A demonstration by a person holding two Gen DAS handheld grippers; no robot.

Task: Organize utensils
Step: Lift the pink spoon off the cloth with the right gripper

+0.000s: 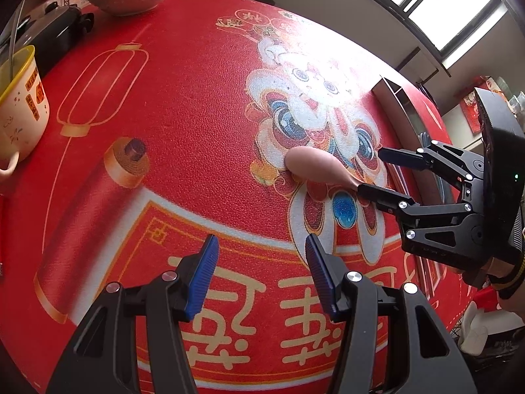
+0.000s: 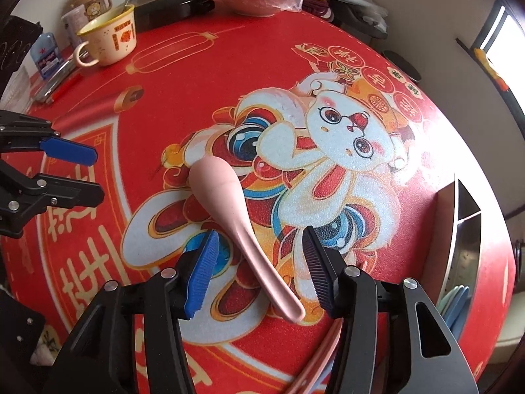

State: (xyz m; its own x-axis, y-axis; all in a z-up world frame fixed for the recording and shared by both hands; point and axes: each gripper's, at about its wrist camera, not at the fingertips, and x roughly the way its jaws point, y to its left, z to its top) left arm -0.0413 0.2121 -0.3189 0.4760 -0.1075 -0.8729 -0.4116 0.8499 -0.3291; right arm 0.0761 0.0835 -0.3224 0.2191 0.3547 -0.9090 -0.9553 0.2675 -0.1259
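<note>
The pink spoon (image 2: 229,226) lies flat on the bench (image 2: 170,75), bowl away from the right gripper (image 2: 259,269) and handle running back between its jaws; those jaws stand about half open, with clear gaps on both sides of the handle, so nothing is held. Judging by that straddle, the gripper is either lining up to close on the handle or has let it lie there. In the left wrist view the same spoon (image 1: 315,167) shows with the right gripper (image 1: 377,177) reaching in from the side, its lower finger at the handle end. The left gripper (image 1: 262,275) hovers over bare cloth nearby, also about half open and empty, seemingly waiting clear of the work. At the bench's right edge stands a metal rack (image 2: 459,246) with compartments, blue and pale utensils (image 2: 454,305) showing at its foot, which is likely where the spoon belongs. The bench wears a red festive cloth printed with a cartoon rabbit, lanterns and gold characters; its texture should keep the spoon from sliding. Along the far side sit a cream mug (image 2: 110,37) with a utensil in it, a dark lidded pan (image 2: 170,3) and a wrapped bowl (image 2: 259,0). Bright window light falls from the right (image 1: 452,10), washing out part of the cloth
</note>
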